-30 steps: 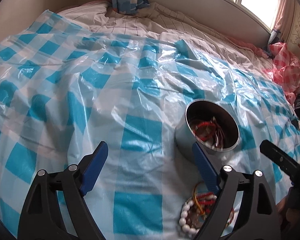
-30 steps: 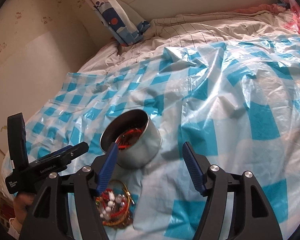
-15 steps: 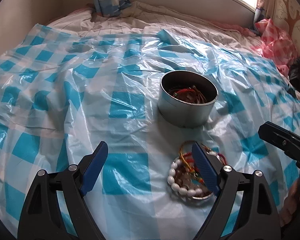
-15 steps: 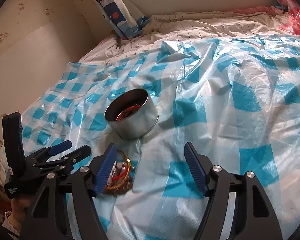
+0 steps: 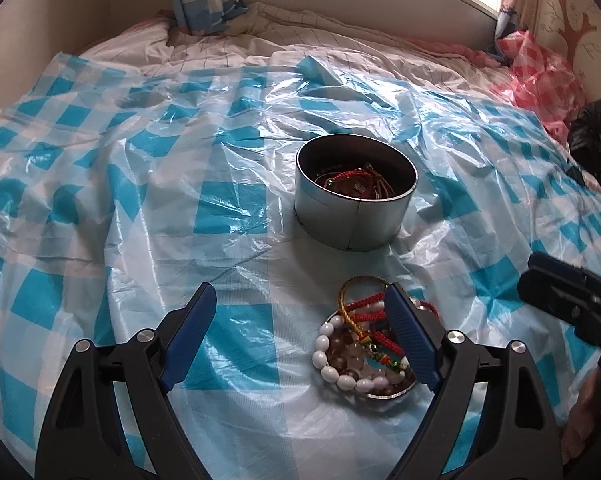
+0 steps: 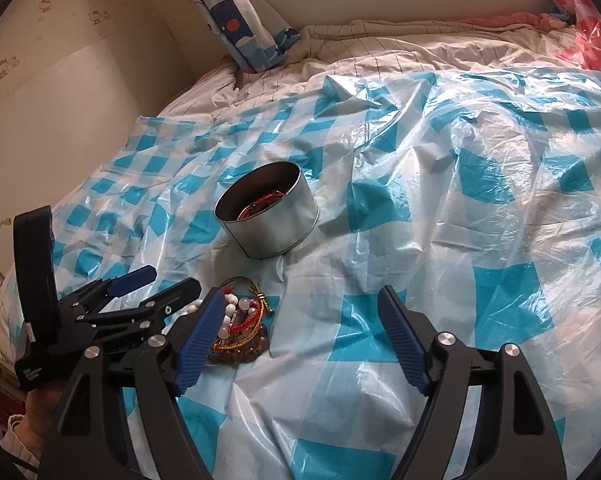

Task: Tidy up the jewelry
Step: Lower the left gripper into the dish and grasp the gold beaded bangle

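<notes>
Metal tin (image 5: 354,216): round, shiny, open, cords inside.
Lid (image 5: 384,394): flat, near tin, heaped with beads (image 5: 342,376) and red cords.
Surface: crinkled blue-check plastic sheet (image 5: 140,184) on bed; window behind.
Left gripper (image 5: 300,338): wide, empty.
Right gripper (image 6: 302,334): empty, jaws just widening.
Change: tin farther off.
</notes>
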A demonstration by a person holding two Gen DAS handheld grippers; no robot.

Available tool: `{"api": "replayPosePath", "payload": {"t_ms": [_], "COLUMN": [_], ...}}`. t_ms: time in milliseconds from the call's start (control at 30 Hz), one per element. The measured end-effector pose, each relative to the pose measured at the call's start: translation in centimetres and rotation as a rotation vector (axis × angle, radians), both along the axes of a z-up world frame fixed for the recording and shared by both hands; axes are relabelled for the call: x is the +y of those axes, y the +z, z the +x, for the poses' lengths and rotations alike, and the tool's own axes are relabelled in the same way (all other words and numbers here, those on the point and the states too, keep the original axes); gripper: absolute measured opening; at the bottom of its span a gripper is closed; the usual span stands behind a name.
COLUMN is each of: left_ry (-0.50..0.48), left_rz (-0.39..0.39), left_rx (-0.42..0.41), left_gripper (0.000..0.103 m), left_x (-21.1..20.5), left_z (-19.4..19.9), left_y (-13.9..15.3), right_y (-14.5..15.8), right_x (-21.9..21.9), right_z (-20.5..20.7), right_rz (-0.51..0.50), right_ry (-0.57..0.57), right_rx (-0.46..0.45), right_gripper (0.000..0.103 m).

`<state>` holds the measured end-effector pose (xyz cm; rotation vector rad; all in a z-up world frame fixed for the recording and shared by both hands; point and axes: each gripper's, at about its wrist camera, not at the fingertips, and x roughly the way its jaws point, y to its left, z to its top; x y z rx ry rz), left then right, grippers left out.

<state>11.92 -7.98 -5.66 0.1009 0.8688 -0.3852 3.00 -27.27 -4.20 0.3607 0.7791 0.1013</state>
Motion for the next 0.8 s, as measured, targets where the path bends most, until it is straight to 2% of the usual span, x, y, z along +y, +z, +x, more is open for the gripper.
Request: {"api": "replayPosePath", "payload": {"t_ms": [167, 367, 467, 533, 633, 667, 733, 800], "left_ry": [0.014, 0.003, -0.02, -0.036, -0.076, -0.089, -0.094, -0.09], "left_rz": [-0.001, 0.045, 0.079, 0.085, 0.078, 0.08, 0.06, -0.016], "left_rx": [0.008, 0.042, 0.052, 0.061, 0.086, 0.088, 0.101, 0.137], "left_gripper": [0.08, 0.068, 0.054, 0.032, 0.007, 0.003, 0.003, 0.003], "left_x": [-0.4, -1.3, -2.1, -2.4, -2.8, -3.0, -2.9, -1.9], "left_z": [1.1, 1.8, 1.7, 1.6, 1.3, 1.2, 1.1, 1.3], "left_y": [-0.4, -1.6, -2.1, -2.3, -2.5, -2.5, -2.4, -2.1], "right_y": [-0.3, -0.4, -0.4, -0.4, -0.4, -0.3, -0.3, -0.3], "right_x": [0.2, 0.4, 0.4, 0.5, 0.5, 0.5, 0.5, 0.5], "right_z": [0.4, 0.6, 0.6, 0.7, 0.7, 0.7, 0.7, 0.7], "right_rz": [-0.002, -0.002, -0.001, -0.002, 0.0, 0.0, 0.001, 0.001], "right_ry": [0.011, 0.021, 0.024, 0.026, 0.025, 0.024, 0.023, 0.024], "right_rx": [0.01, 0.011, 0.009, 0.007, 0.009, 0.009, 0.009, 0.01], "right_gripper": [0.076, 0.077, 0.078, 0.079, 0.079, 0.079, 0.08, 0.08]}}
